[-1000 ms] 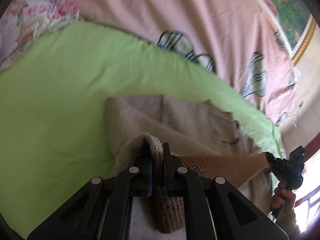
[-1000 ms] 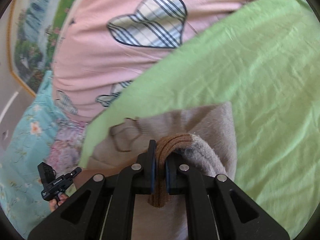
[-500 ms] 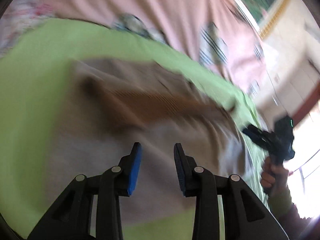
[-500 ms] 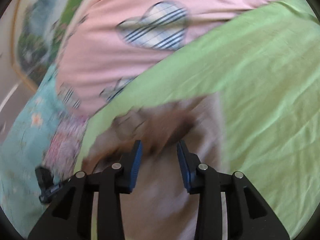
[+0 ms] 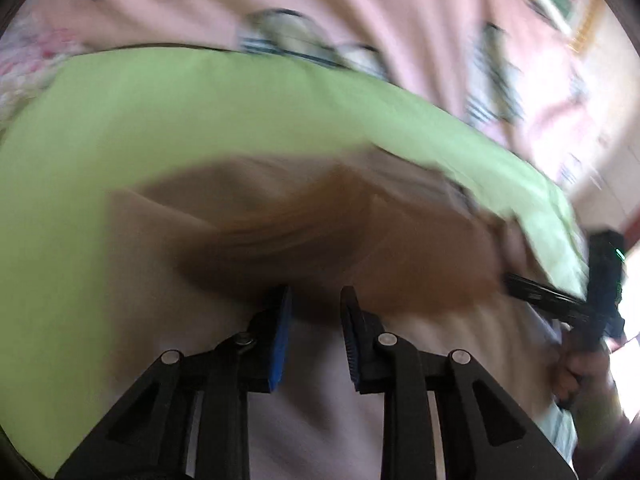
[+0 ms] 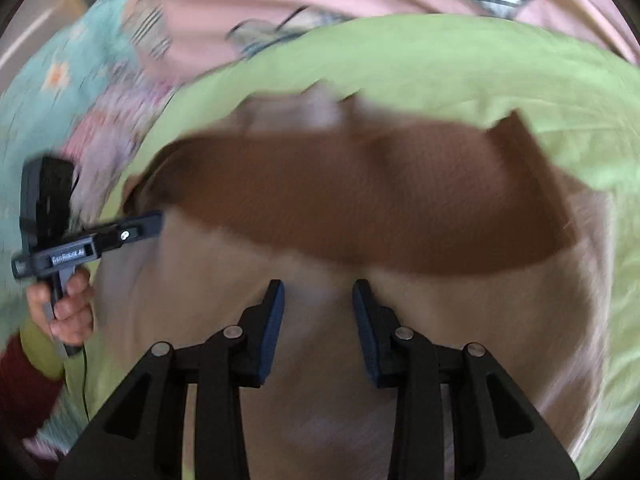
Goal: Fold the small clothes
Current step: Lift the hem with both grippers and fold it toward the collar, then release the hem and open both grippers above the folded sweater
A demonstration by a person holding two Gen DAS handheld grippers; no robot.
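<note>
Beige garment point(image 6: 248, 304) with brown band point(image 6: 360, 208) on green sheet point(image 5: 120, 128); left gripper point(image 5: 316, 312) and right gripper point(image 6: 318, 304) fingers apart, holding nothing.

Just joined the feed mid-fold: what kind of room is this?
Probably a bedroom: the garment lies on a green sheet spread over a pink heart-patterned quilt, with floral bedding alongside.
</note>
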